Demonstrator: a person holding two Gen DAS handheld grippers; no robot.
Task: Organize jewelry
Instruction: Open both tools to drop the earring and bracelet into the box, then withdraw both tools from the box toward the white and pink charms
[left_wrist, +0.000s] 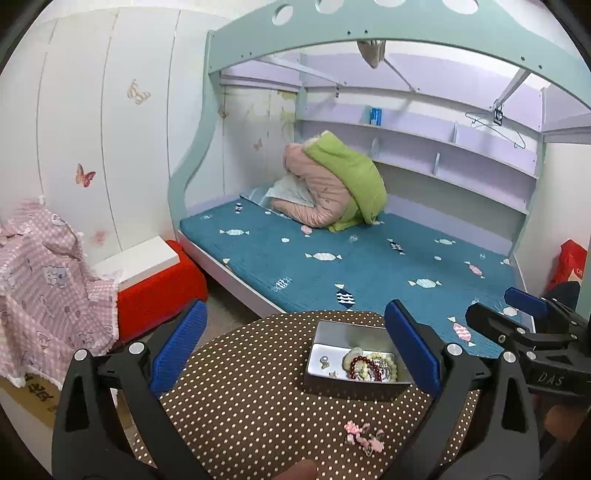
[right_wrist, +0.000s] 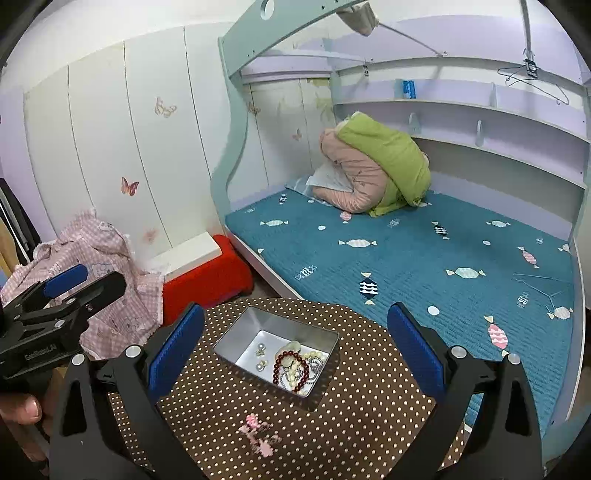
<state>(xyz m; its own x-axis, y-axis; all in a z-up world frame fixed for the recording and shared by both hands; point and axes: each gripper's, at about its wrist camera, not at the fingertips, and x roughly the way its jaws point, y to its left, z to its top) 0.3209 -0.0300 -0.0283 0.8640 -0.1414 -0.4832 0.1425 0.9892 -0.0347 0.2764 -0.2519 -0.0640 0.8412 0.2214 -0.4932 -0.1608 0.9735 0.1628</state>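
An open metal tin (left_wrist: 351, 392) (right_wrist: 255, 321) sits on a round brown polka-dot table (left_wrist: 240, 391) (right_wrist: 369, 391). Inside lie a dark red bead bracelet (left_wrist: 355, 369) (right_wrist: 277, 365), a pale green bead bracelet (left_wrist: 388, 360), and small earrings (left_wrist: 324, 362) (right_wrist: 261, 349). A pink ornament (left_wrist: 364, 437) (right_wrist: 258, 435) lies on the table in front of the tin. My left gripper (left_wrist: 295, 308) (right_wrist: 88, 282) is open above the table's near side, nothing between its blue pads. My right gripper (right_wrist: 295, 310) (left_wrist: 498, 308) is open too, just right of the left one and holding nothing.
Behind the table is a bed with a teal candy-print sheet (left_wrist: 351, 258) and a heap of pink and green bedding (left_wrist: 332, 184). A pink checked cloth (left_wrist: 44, 280) and a red box with a white lid (left_wrist: 155, 280) stand at the left.
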